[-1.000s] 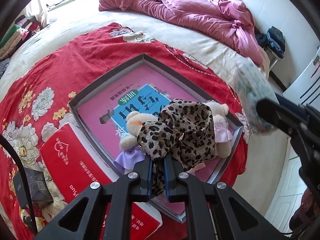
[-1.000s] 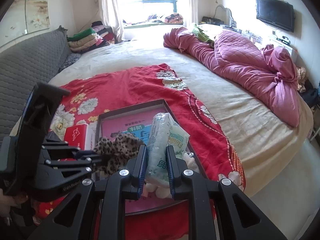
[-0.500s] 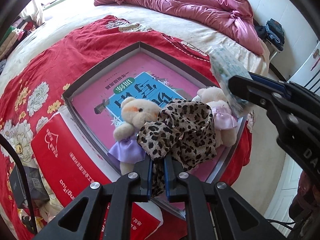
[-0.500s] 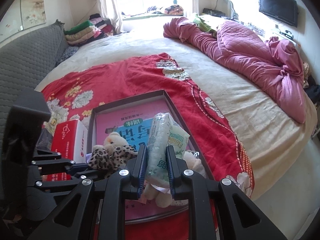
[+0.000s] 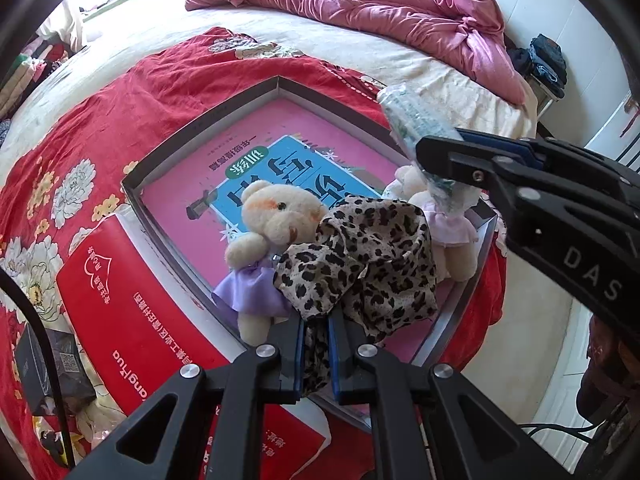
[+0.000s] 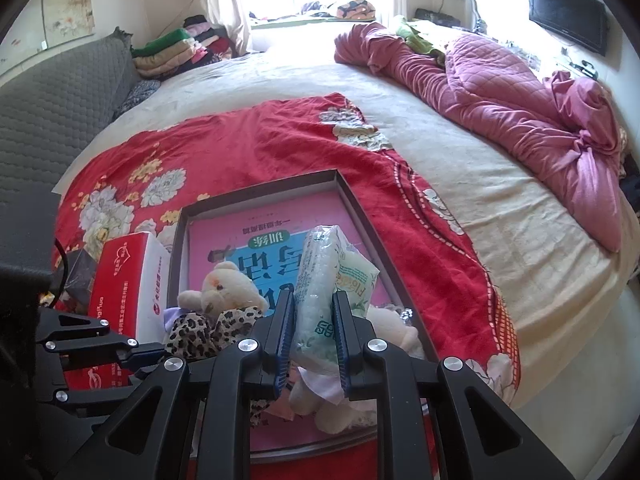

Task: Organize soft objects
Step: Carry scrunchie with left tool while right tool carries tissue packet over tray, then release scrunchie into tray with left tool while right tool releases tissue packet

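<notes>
We pinch the leopard scarf [image 5: 360,256] in our left gripper [image 5: 316,340] and the tissue pack [image 6: 320,292] in our right gripper [image 6: 314,336], both over the tray's [image 5: 200,120] near edge, probably to drop beside the bears [image 5: 272,216].

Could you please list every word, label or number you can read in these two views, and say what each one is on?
"DAS": white letters on the right gripper, cut off at the frame edge.
"训练": green banner on the pink book in the box, upside down.
Red tissue box: Latin fragment "ngHua"; its Chinese lines are too small.
Tissue pack: print distorted, unreadable.
</notes>
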Demonstrator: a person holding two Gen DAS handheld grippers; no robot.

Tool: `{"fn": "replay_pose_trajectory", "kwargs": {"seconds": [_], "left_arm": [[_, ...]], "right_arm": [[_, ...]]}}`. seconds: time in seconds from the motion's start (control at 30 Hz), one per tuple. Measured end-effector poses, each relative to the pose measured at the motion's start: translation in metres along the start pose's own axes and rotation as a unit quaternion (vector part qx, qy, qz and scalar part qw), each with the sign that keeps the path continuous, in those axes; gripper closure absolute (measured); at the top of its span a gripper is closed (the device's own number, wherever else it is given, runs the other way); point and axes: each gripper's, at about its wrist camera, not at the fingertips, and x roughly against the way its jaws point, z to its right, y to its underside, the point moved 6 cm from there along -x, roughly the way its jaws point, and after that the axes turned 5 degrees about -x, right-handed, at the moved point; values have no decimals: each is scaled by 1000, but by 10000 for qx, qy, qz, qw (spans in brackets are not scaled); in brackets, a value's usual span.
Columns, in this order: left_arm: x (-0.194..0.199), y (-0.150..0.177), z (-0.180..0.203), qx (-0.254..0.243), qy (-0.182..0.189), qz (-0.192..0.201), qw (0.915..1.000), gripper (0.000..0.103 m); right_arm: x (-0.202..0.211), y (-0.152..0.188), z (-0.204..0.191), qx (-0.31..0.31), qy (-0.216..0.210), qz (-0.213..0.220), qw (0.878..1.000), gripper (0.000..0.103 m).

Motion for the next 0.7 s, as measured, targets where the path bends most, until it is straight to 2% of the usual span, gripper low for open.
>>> {"fn": "replay_pose_trajectory", "kwargs": {"seconds": [0.7], "left_arm": [[-2, 4, -8, 54, 4, -18, 10000, 93]], "right_arm": [[-43, 13, -12, -190, -347, -572, 9976, 81]]}}
